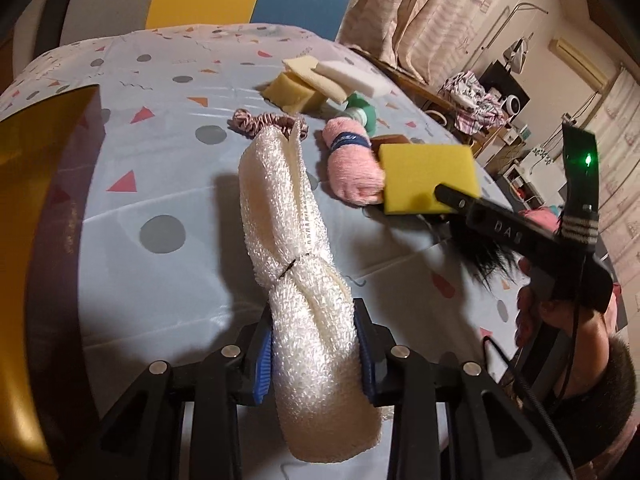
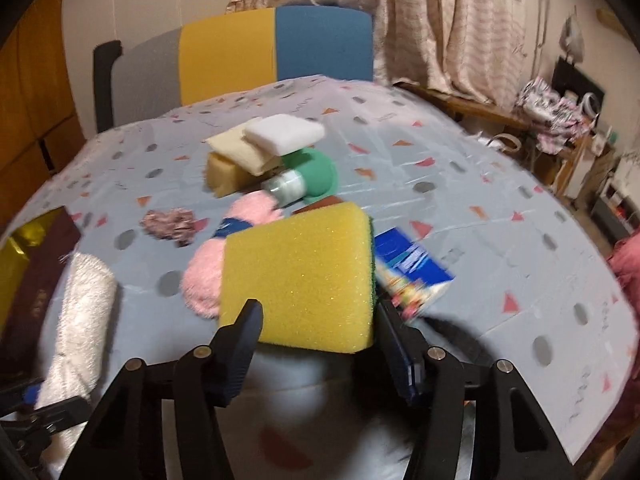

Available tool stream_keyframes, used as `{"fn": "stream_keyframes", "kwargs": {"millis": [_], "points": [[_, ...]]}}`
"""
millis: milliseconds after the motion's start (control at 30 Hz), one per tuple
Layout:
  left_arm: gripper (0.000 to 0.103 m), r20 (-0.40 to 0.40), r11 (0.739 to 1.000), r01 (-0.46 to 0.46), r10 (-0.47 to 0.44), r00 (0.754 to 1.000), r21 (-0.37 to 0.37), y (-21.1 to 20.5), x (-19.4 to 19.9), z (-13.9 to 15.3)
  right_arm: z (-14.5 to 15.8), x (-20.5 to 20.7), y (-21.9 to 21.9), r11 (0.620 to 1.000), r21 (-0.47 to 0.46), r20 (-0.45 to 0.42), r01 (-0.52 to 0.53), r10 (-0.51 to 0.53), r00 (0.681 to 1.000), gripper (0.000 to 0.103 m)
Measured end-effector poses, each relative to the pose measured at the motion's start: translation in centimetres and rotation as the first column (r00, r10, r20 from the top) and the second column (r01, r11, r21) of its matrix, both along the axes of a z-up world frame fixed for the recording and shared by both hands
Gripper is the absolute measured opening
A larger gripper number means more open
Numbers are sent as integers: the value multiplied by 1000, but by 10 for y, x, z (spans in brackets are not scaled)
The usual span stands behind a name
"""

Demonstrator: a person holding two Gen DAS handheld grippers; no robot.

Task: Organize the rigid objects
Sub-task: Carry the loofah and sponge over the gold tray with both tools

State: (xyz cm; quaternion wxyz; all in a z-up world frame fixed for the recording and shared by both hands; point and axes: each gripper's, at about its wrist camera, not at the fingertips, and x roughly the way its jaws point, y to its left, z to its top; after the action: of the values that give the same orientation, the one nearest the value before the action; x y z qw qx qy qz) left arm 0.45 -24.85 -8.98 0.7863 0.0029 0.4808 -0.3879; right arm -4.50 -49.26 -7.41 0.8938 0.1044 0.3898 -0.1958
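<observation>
Left gripper [image 1: 316, 354] clamps white mesh cloth [image 1: 288, 216], right gripper [image 2: 320, 344] grips yellow sponge [image 2: 298, 276], both mid-air. Looks approx. halfway: foam blocks [image 2: 264, 148] stacked, but pink towel roll [image 1: 352, 168], scrunchie [image 2: 170, 222] & blue box [image 2: 412, 268] lie loose on table [image 1: 160, 152].

This is a room in a home. A table with a light blue cloth [image 2: 460, 208] full of dots and triangles fills the middle of both views. Behind it, at the top, stands a chair [image 2: 276, 48] in gray, yellow and blue. Pale curtains [image 2: 440, 20] hang at the upper right. On the far right sits a heap of clothes [image 2: 552, 116] on a wooden shelf, with small household things near it.
</observation>
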Motion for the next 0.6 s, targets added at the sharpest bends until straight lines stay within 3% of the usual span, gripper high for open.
{"fn": "stream_keyframes", "kwargs": {"millis": [100, 200, 300, 367, 433, 600], "points": [[34, 7, 1000, -5, 6, 1000, -28, 11, -3, 9, -5, -6, 12, 996, 84, 1, -37, 37, 999, 67], [34, 14, 999, -10, 11, 1000, -50, 20, -5, 18, -6, -15, 25, 992, 109, 12, -60, 59, 998, 82], [34, 30, 998, -18, 20, 999, -59, 31, -7, 24, 5, -24, 36, 998, -1, 35, -59, 59, 998, 90], [34, 41, 998, -24, 27, 999, -57, 37, -8, 27, 15, -27, 40, 994, -87, 56, -61, 66, 996, 103], [34, 43, 998, -28, 31, 999, -63, 41, -9, 29, 24, -24, 41, 984, -159, 67, -83, 94, 993, 103], [34, 39, 996, -36, 39, 998, -76, 49, -10, 32, 20, 8, 40, 943, -221, -38, -247, 245, 969, 103]]}}
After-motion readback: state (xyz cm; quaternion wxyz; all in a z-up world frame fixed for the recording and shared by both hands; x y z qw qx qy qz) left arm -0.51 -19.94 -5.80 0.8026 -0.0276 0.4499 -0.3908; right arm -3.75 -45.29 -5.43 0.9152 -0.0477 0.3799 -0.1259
